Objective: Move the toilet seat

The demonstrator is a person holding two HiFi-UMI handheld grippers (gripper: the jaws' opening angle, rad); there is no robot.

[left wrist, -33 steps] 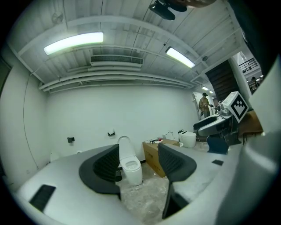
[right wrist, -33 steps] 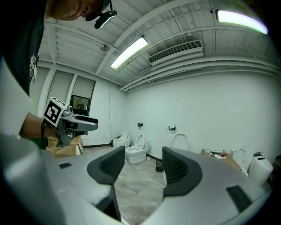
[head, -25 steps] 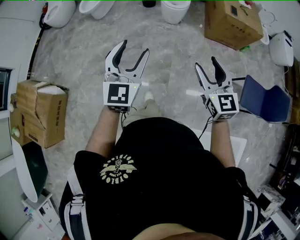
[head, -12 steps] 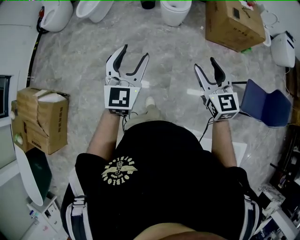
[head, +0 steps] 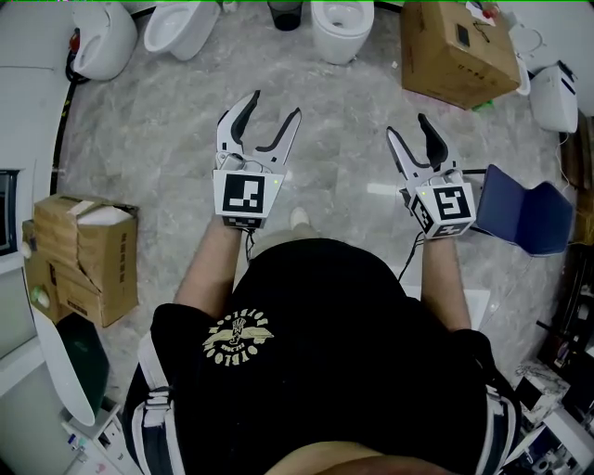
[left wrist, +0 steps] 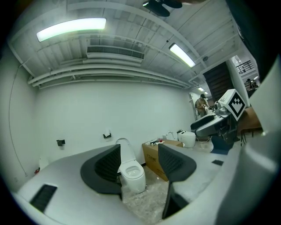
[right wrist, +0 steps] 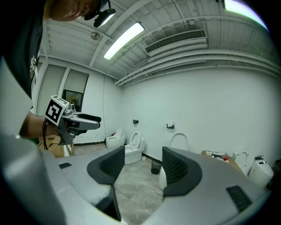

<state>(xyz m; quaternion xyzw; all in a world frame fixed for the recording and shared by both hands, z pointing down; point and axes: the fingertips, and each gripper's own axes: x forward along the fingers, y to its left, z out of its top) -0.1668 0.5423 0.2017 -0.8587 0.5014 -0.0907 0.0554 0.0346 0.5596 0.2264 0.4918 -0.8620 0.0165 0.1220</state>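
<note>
A white toilet (head: 342, 23) with its seat and lid (left wrist: 126, 151) raised stands against the far wall, straight ahead on the marble floor. In the left gripper view the toilet's bowl (left wrist: 132, 178) shows between the jaws, still far off. My left gripper (head: 271, 107) is open and empty, held in the air in front of the person. My right gripper (head: 406, 125) is also open and empty, level with it. In the right gripper view the raised lid (right wrist: 178, 140) peeks over the right jaw.
Two more toilets (head: 181, 23) (head: 97, 37) stand at the far left, with a black bin (head: 285, 11) between them and the middle one. A cardboard box (head: 458, 46) sits right of the toilet, another box (head: 79, 255) at my left, a blue folded panel (head: 524, 209) at my right.
The view has advanced toward the far wall: the toilets and bin show more fully at the top, and the boxes have slid down. Both grippers stay open.
</note>
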